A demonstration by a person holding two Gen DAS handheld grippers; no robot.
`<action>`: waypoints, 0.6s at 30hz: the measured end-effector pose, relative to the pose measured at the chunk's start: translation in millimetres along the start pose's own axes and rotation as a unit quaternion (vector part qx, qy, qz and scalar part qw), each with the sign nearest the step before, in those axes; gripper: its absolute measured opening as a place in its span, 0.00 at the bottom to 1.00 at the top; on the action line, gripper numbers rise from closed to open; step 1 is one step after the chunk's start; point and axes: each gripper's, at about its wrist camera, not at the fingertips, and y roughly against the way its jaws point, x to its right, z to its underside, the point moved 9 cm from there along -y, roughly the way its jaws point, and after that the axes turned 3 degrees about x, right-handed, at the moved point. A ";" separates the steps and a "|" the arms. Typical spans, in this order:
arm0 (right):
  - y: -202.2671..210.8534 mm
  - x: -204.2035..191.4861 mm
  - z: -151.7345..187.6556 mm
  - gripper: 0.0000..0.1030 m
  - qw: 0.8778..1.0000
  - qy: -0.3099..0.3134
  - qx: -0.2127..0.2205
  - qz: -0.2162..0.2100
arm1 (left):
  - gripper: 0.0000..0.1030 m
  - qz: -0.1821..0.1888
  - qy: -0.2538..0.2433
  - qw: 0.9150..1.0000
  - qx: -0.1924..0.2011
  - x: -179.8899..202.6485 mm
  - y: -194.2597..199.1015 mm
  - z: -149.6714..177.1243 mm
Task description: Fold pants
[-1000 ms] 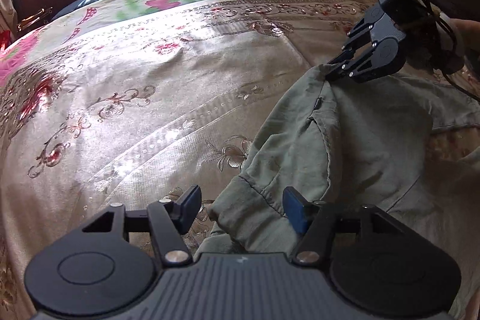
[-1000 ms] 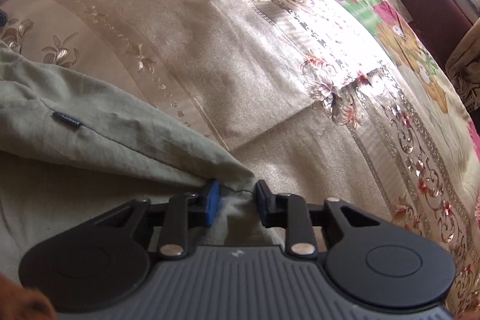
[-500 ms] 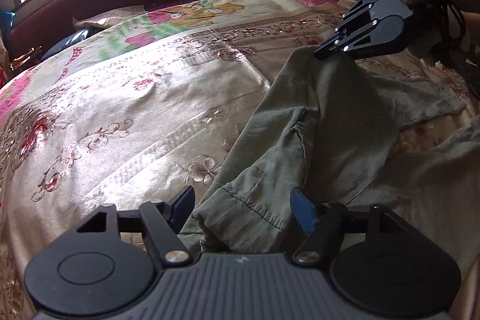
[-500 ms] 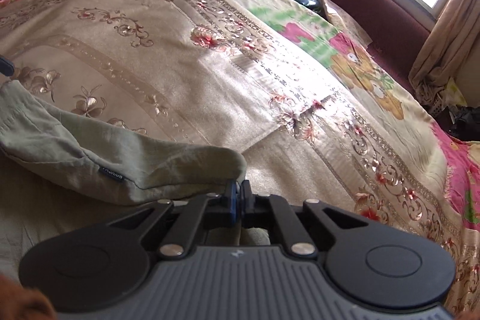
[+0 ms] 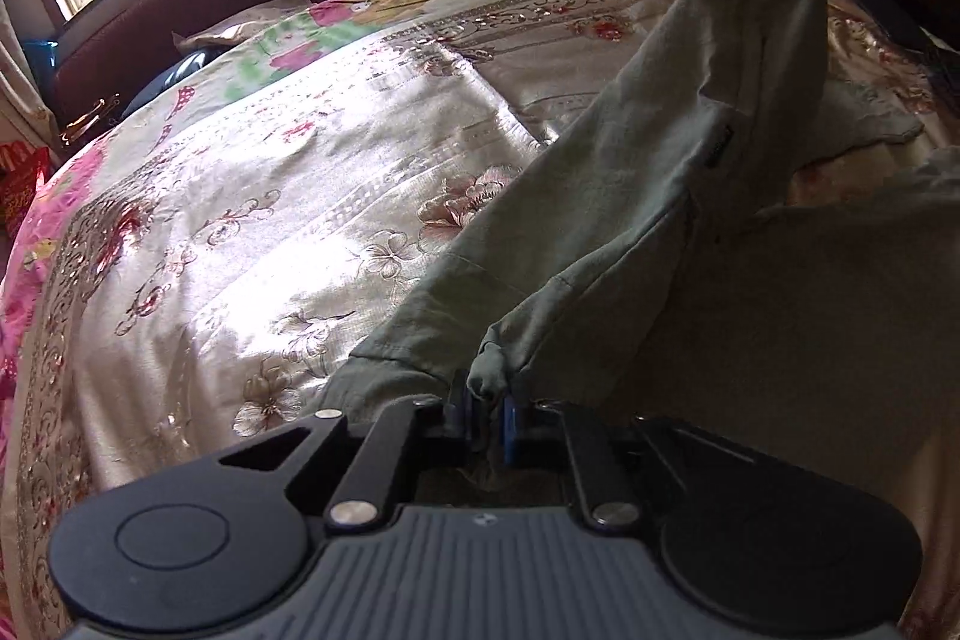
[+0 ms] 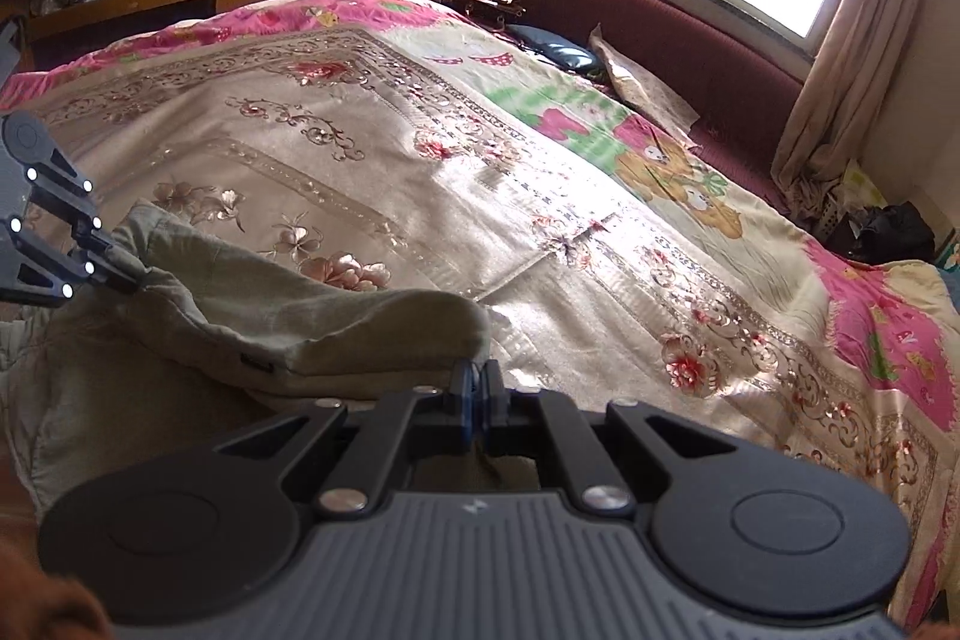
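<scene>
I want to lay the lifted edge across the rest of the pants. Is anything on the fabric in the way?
Nothing visible is. Both tools, left tool and right tool, grip the olive pants; the left is closing on a bunched corner. The fabric lying on the bedspread is bare.

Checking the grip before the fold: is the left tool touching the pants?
Touching. The left wrist view shows the closing left tool pinching a bunched bit of the pants.

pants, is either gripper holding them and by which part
Both hold the pants. The left gripper, jaws closing, pinches a bunched bit of the edge; the right gripper is shut on another edge, lifting it off the bed.
</scene>
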 end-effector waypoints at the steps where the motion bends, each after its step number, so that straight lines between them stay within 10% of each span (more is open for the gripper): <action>1: 15.3 -3.9 0.9 0.02 1.000 -0.005 0.006 0.000 | 0.25 -0.005 0.007 1.000 0.011 -2.8 16.7 1.8; 8: 97.3 -76.6 53.2 0.03 0.999 -0.028 0.002 -0.027 | 0.26 -0.030 0.054 0.997 0.039 -4.1 67.1 62.1; 14: 54.1 -164.5 147.9 0.08 0.992 -0.012 -0.113 -0.052 | 0.27 -0.044 0.076 0.996 -0.012 12.0 36.9 130.7; 18: 66.0 -195.9 159.2 0.15 0.994 0.049 -0.097 -0.033 | 0.30 -0.051 0.088 0.995 0.004 11.9 47.2 136.1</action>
